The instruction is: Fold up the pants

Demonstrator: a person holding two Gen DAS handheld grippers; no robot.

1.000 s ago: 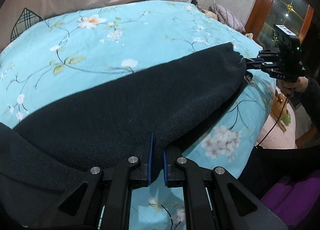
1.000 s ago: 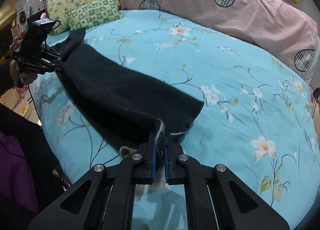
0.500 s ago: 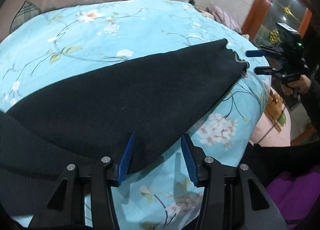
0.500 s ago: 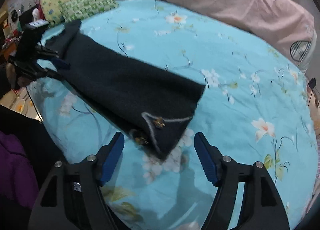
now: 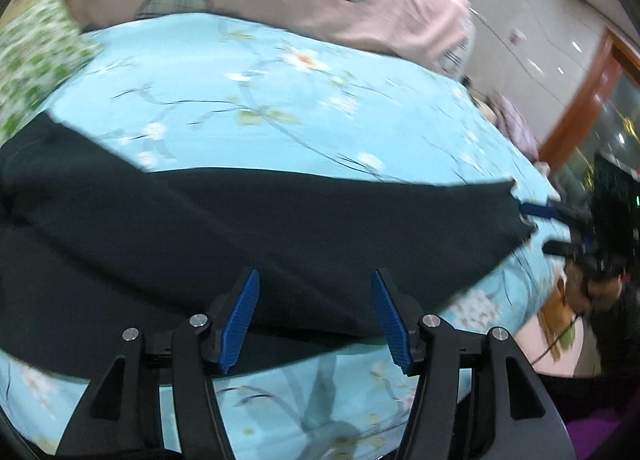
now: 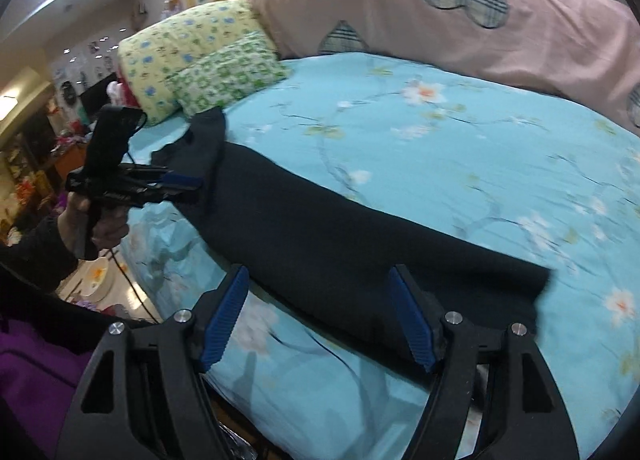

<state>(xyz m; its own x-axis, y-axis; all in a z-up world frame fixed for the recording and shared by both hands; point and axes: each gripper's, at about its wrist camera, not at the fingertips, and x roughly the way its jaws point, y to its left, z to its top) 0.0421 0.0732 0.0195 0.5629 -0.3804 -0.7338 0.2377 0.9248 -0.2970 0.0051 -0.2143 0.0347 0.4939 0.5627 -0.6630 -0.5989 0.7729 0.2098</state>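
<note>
- Black pants [image 5: 280, 227] laid flat in a long band along the near edge of the bed [image 5: 320, 99], on a light blue floral sheet [image 6: 440, 147].
- Left claw [image 5: 315, 318] spread wide, blue pads [image 5: 240, 320] apart, nothing between them; poised just above the near edge of the dark cloth, apparently not touching, though blur makes that hard to judge.
- From the right wrist view, same left claw [image 6: 188, 185] seen at the far end of the garment, held in a hand [image 6: 96, 219], tips right beside the bunched cloth there.
- Right claw [image 6: 318, 314] likewise wide apart, empty, blue pads [image 6: 412, 320] flanking the near end of the pants [image 6: 340, 240], hovering close over the fabric.
- From the left wrist view, right claw [image 5: 548, 227] at the far end of the band, fingers apart, just beside the cloth's end.
- Pink quilt [image 6: 460, 15] with plaid heart patches heaped along the far side of the bed.
- Yellow pillow [image 6: 184, 47] and green patterned pillow [image 6: 228, 75] beyond the far end of the pants.
- Wooden door frame [image 5: 580, 87] at the right of the left wrist view.
</note>
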